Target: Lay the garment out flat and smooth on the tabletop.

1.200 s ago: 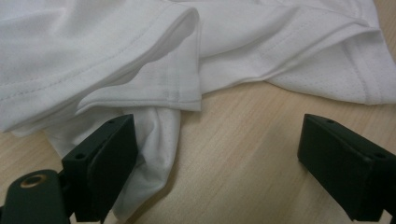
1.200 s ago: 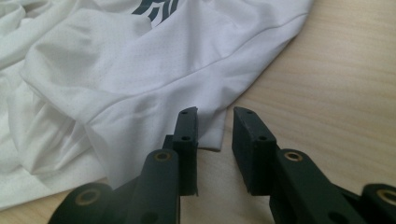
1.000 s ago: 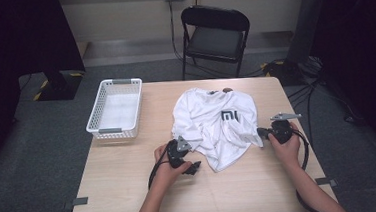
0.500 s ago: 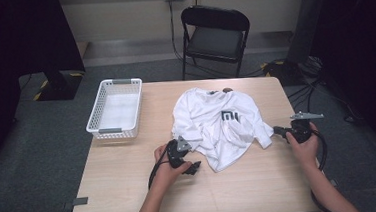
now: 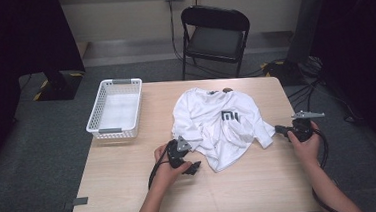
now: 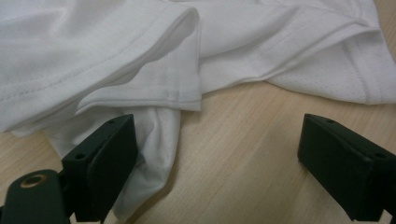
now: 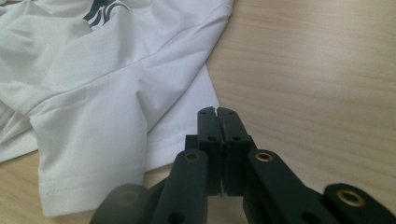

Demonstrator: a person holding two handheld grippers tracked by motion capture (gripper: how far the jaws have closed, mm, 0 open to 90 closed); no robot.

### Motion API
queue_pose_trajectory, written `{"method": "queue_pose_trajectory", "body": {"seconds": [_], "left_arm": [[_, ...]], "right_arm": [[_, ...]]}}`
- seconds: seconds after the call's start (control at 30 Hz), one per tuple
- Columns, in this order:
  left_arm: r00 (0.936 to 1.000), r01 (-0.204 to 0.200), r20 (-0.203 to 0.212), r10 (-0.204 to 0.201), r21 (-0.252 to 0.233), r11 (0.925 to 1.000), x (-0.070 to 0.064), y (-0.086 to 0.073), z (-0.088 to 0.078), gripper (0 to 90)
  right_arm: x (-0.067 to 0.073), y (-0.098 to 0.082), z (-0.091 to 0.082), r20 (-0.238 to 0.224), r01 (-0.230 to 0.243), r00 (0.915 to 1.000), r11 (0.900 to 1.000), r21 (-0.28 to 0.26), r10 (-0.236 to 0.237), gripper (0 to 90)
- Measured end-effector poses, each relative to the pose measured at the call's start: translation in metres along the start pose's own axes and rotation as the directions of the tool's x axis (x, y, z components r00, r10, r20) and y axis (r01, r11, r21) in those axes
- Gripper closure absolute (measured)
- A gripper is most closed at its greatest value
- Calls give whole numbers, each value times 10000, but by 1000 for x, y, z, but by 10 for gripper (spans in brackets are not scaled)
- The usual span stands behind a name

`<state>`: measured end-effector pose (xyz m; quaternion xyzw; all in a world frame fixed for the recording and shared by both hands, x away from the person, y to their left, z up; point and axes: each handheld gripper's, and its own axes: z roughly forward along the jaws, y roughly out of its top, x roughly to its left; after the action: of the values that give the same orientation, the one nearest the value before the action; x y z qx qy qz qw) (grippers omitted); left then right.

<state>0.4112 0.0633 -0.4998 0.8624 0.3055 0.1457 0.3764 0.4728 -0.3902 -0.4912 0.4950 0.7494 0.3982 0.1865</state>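
Note:
A white T-shirt [image 5: 217, 126] with a dark logo lies crumpled in the middle of the wooden table [image 5: 242, 187]. My right gripper [image 5: 279, 128] is at the shirt's right side. In the right gripper view its jaws [image 7: 217, 112] are pressed together at the edge of the sleeve [image 7: 107, 140], which is drawn out flat toward them. My left gripper [image 5: 194, 166] rests on the table at the shirt's lower left edge. Its jaws [image 6: 217, 135] stand wide open, with bare wood between them. A fold of the shirt [image 6: 93, 51] lies against the left jaw.
A white plastic basket [image 5: 111, 82] stands at the table's left side. A black folding chair [image 5: 216, 34] is behind the far edge. Cables [image 5: 314, 77] lie on the floor to the right. Bare wood runs along the near edge.
My right gripper has moved to the right, away from the shirt's middle, and the sleeve has stretched out with it. The left gripper has stayed where it was.

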Motion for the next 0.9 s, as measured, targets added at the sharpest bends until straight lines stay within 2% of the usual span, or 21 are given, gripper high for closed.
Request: {"method": "queue_pose_trajectory", "body": {"seconds": [0.13,0.23,0.7,0.73,0.9], "left_arm": [[10000,-1,1,1,3,10000,0,0,0,117],[10000,1,2,-1,4,10000,0,0,0,117],[10000,1,4,-1,1,10000,0,0,0,116],[10000,0,4,0,5,10000,0,0,0,116],[10000,1,6,-1,4,10000,0,0,0,116]], "right_arm": [[-4,3,-1,-97,94,9999,9999,-104,-95,891],[-9,6,-2,23,150,9999,9998,-102,-150,891],[-38,11,-10,863,51,9962,9999,132,-62,891],[-42,10,-13,1035,16,9946,9999,139,-30,891],[-51,9,-17,1303,-99,9915,9998,192,73,891]]}}
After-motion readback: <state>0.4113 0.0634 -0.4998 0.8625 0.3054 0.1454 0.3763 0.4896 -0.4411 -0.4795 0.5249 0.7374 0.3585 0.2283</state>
